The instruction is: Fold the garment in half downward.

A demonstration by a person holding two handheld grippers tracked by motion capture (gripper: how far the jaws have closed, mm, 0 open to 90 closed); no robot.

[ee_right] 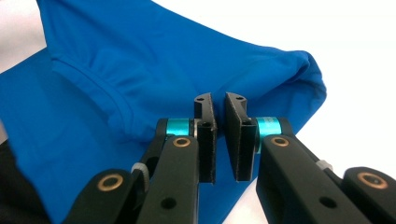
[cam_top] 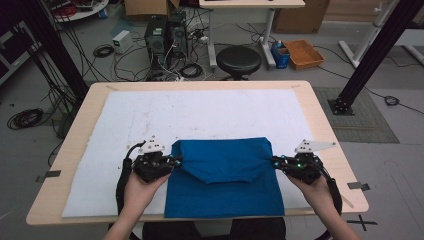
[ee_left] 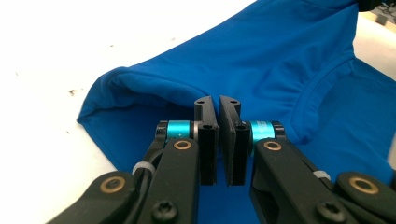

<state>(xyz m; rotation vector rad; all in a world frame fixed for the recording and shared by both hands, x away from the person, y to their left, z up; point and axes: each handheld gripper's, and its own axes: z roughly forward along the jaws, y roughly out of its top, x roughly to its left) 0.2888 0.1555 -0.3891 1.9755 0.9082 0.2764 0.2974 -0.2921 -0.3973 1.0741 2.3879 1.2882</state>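
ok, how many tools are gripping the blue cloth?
2. The left tool pinches the folded blue cloth at its left edge; the right tool pinches its right edge, both shut on fabric.

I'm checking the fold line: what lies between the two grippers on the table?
In the high view, the blue garment spans the whole stretch from the left gripper to the right gripper, its upper part folded over.

The blue cloth [cam_top: 222,175] folds over itself, so its lower layer lies hidden beneath the flap. In both gripper views the jaws cover the cloth edge they pinch. The person's forearms are cut off by the high view's bottom edge, as is the table's [cam_top: 320,107] near side.
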